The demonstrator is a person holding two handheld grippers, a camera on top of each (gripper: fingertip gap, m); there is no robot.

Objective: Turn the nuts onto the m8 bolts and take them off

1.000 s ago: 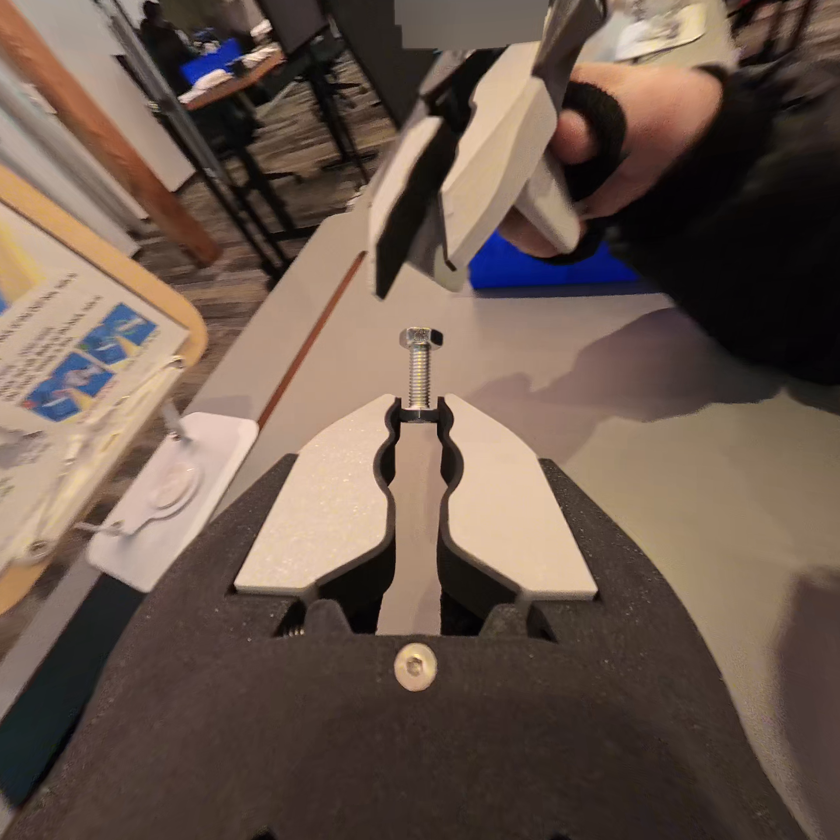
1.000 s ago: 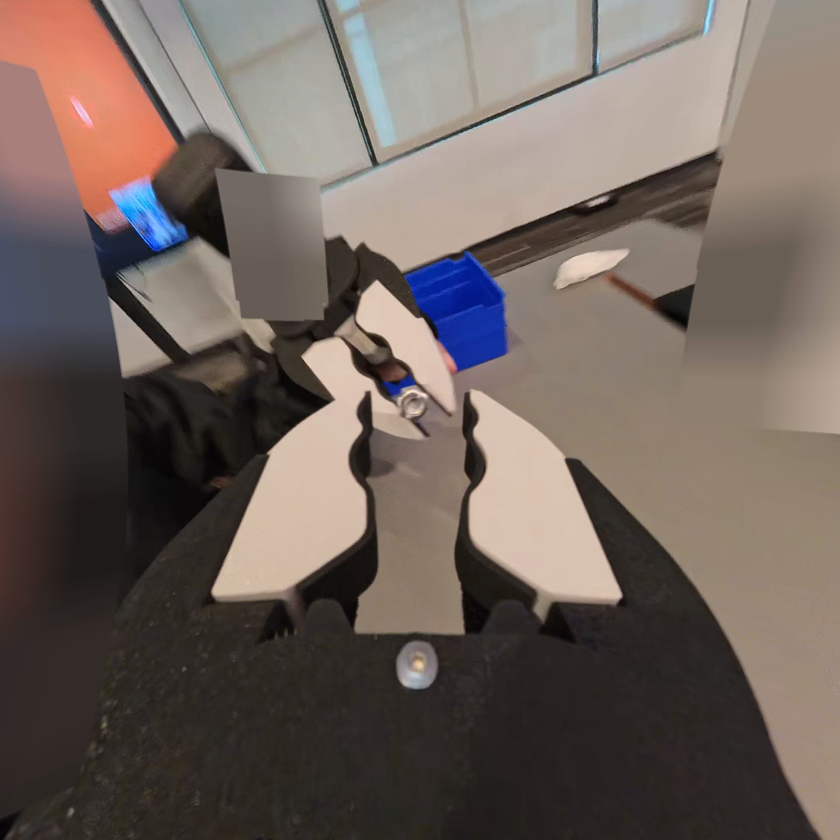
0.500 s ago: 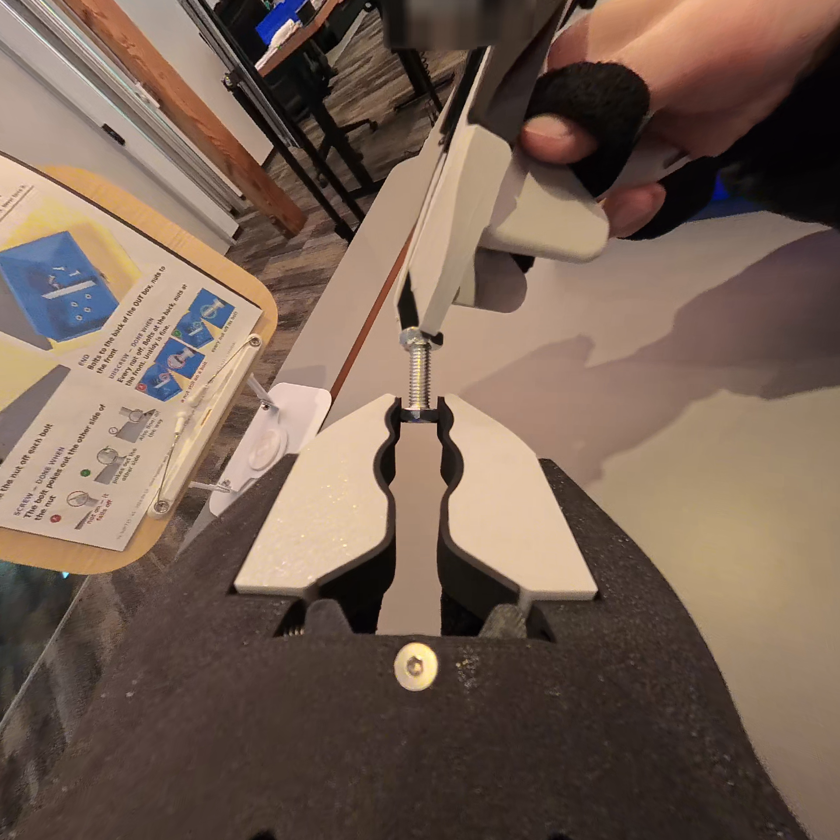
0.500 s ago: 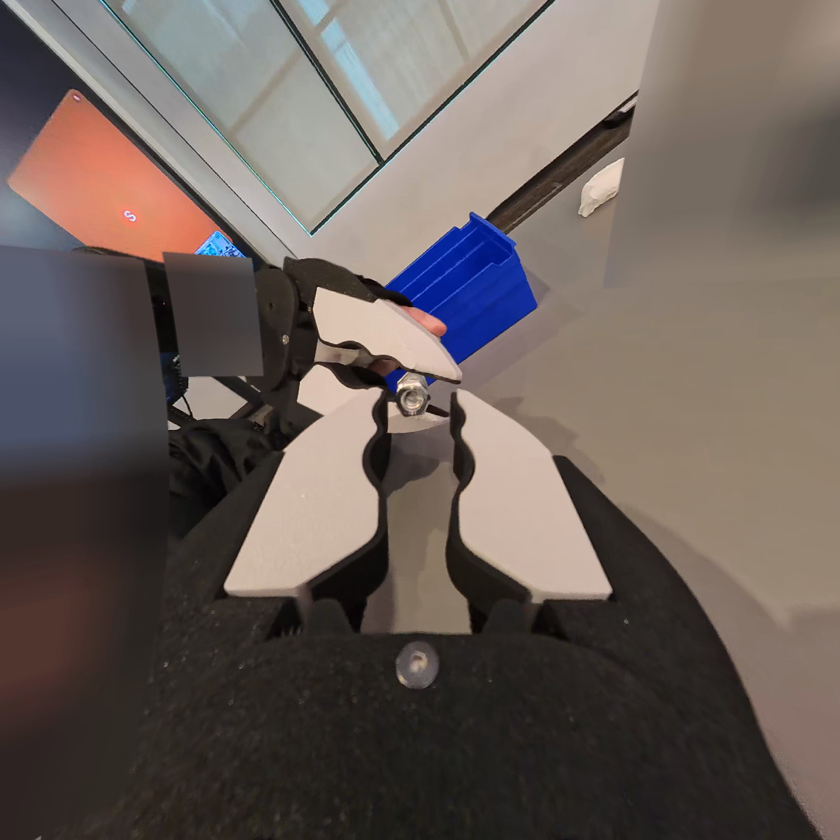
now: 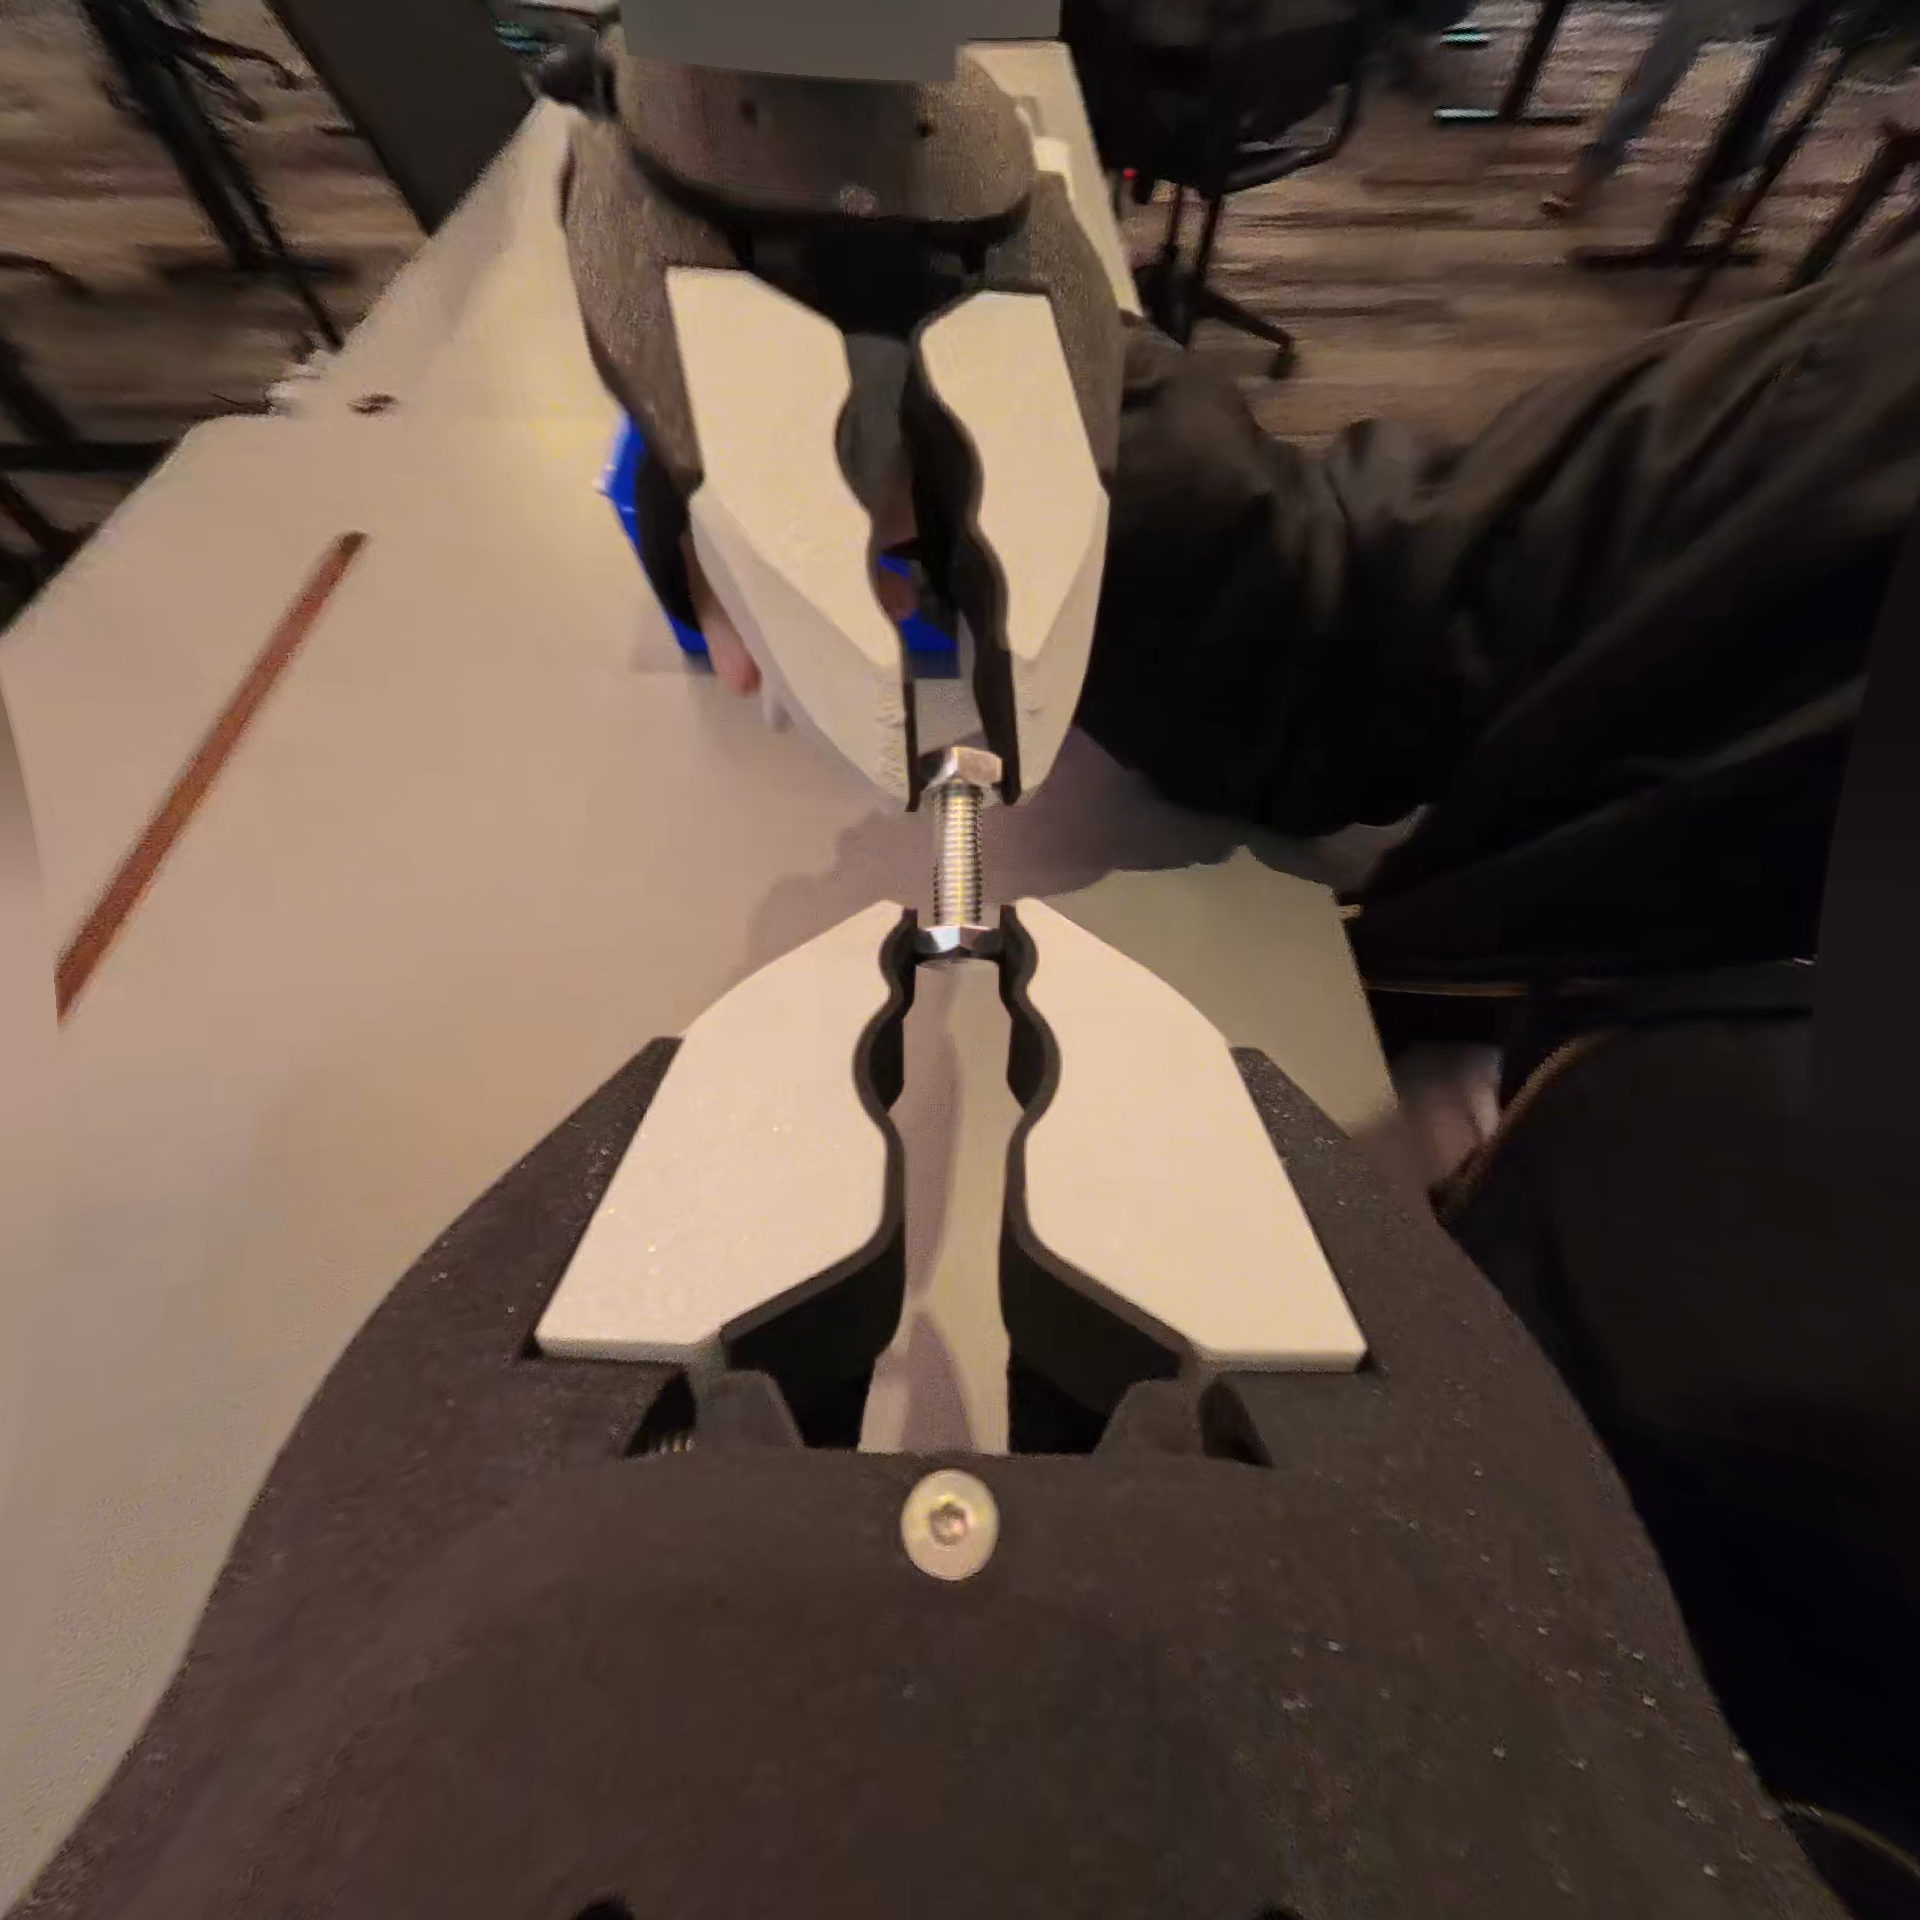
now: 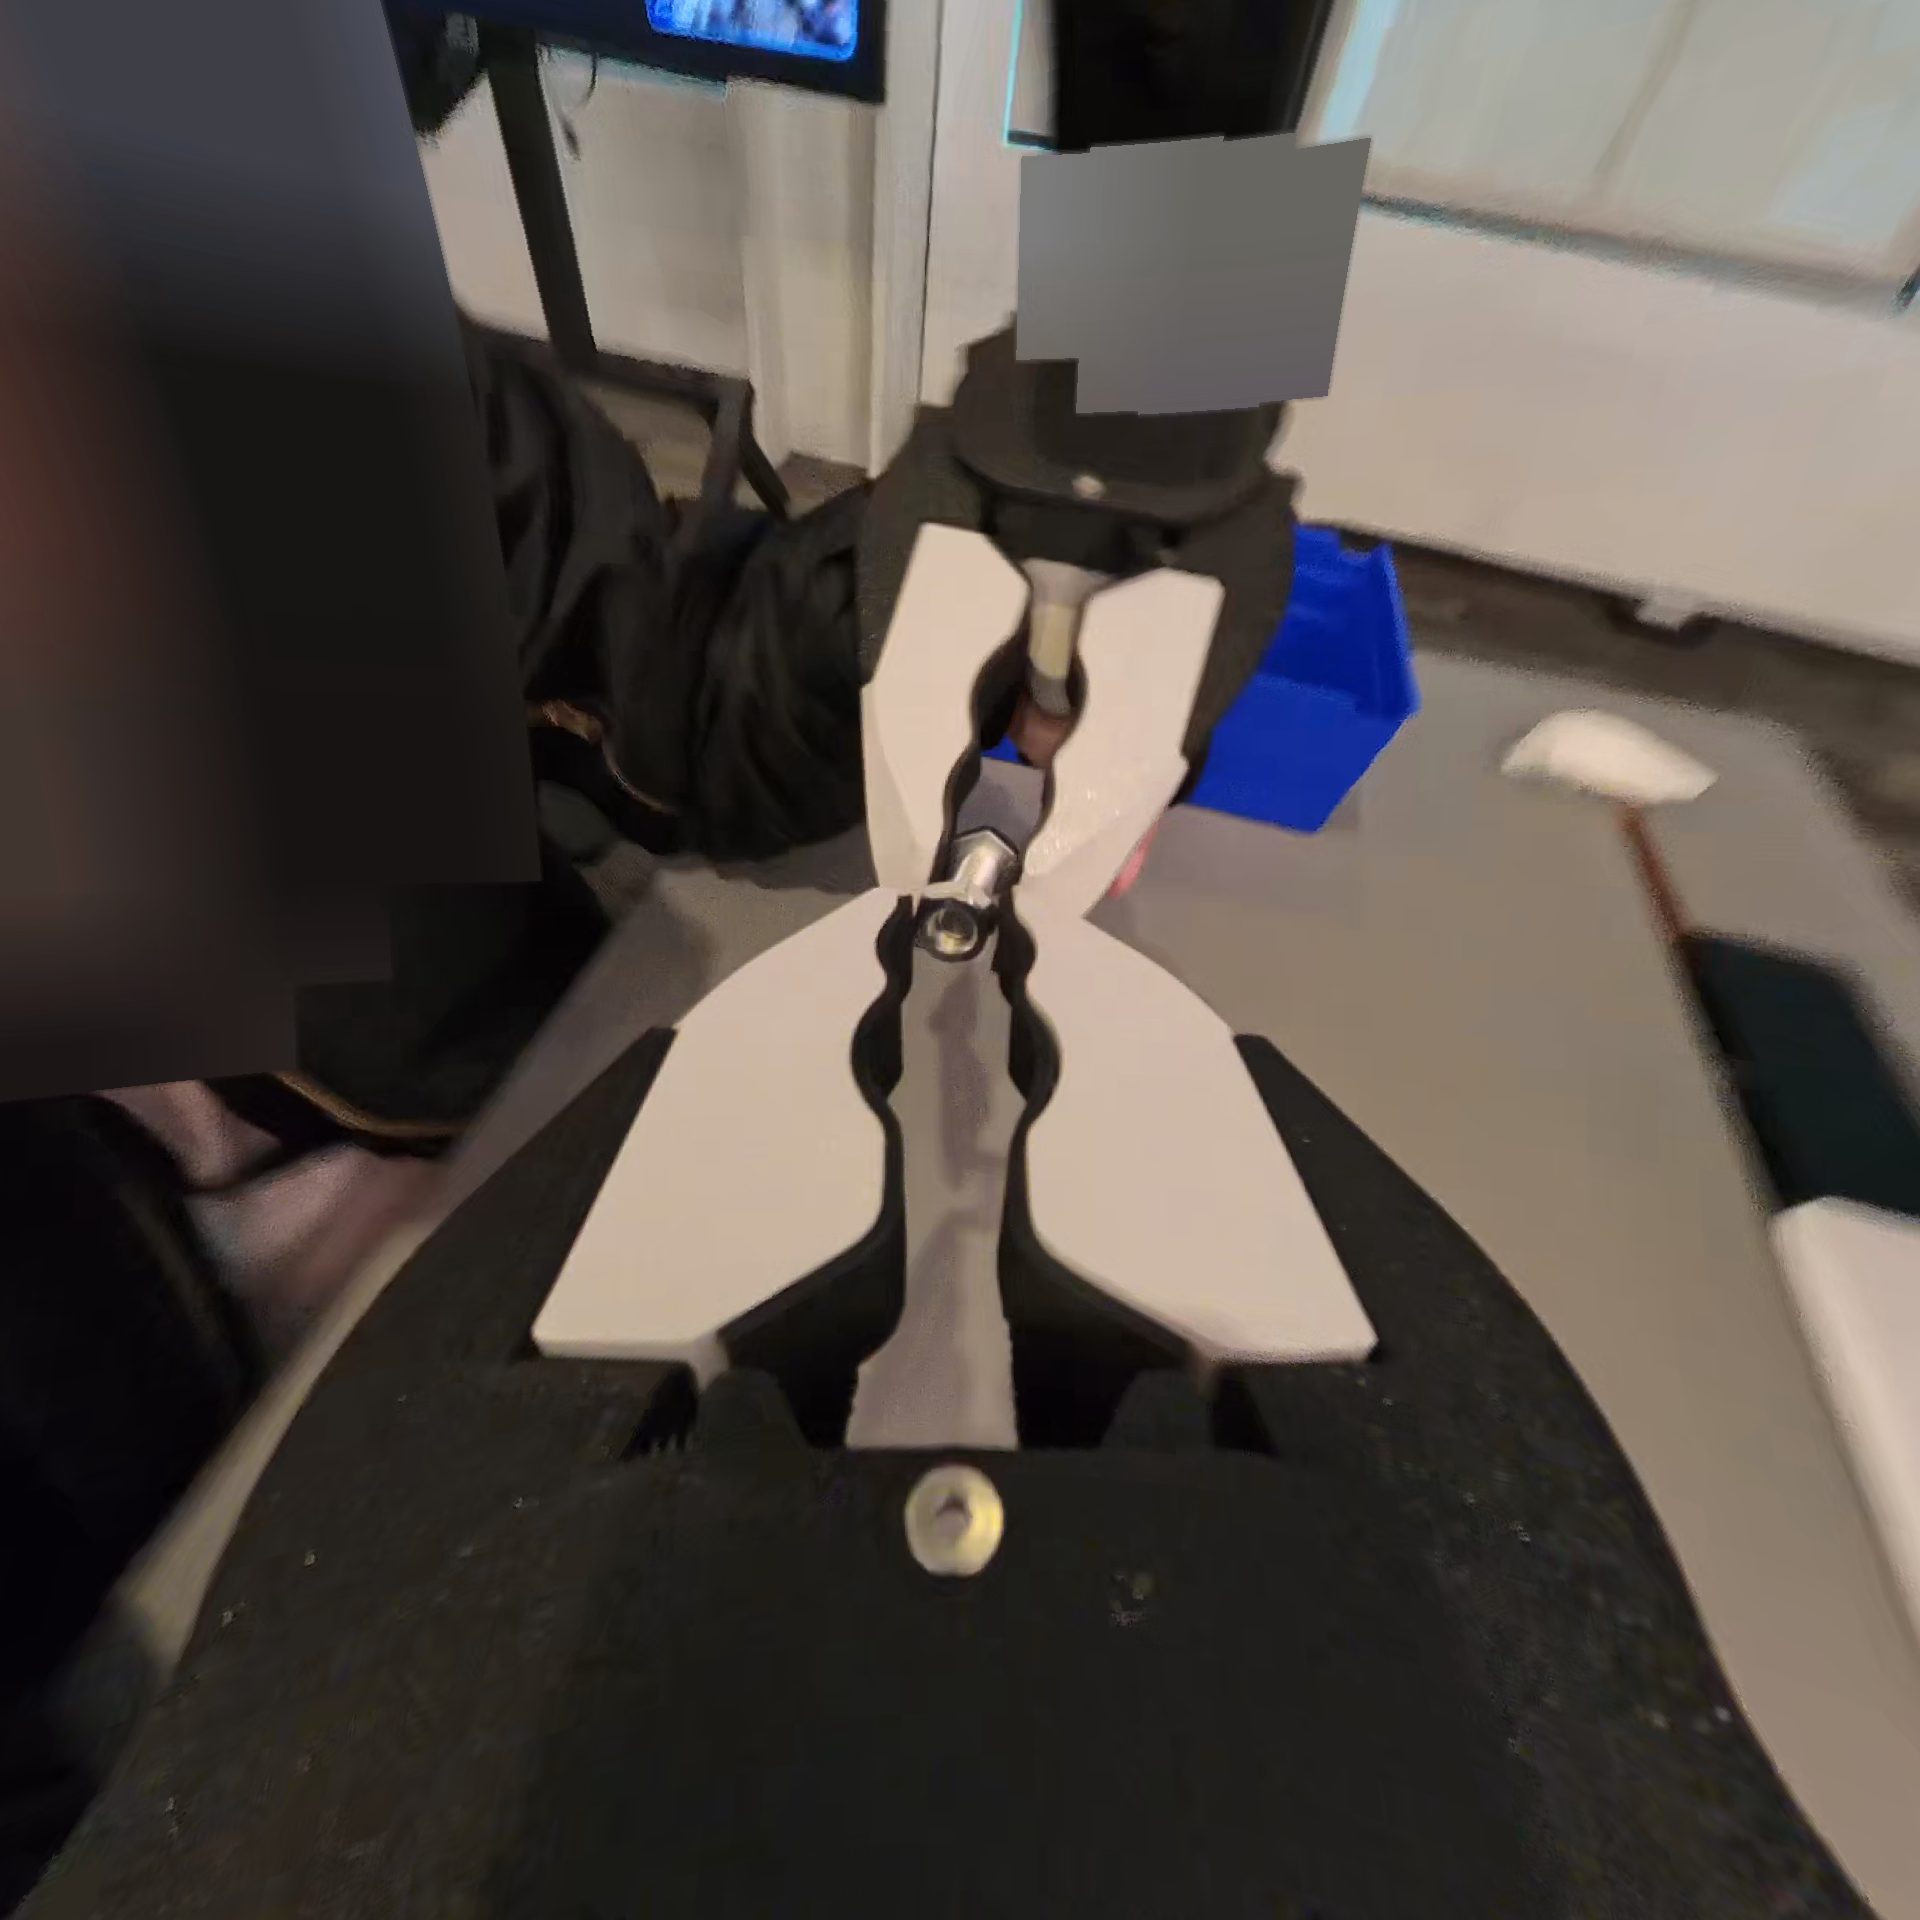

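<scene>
I am holding the bolt up off the grey worktop between my two claws, which are meeting nose to nose along its length. My left claw is standing narrow, its two dark pads pressing on the flats of the bolt's hexagonal head. The threaded shank is running straight away from it.

At the far end of the shank the nut is sitting on the thread. My right claw is clamping it, also at a narrow gap, with a pad on each side of the hexagon. In the right wrist view I am looking down the bolt end-on, with the round tip showing in the middle of the nut. Beyond it, the left claw's white fingers are closing round the head.

The bare thread is showing between nut and head.

Behind the bolt, seen from the right claw, a blue bin is resting on the worktop. Farther off to that side of the bolt, a crumpled white thing is lying on the worktop. Seen from the left claw, a brown strip is running along the worktop well to the left of the bolt. My dark sleeve is reaching in from the bolt's right.
</scene>
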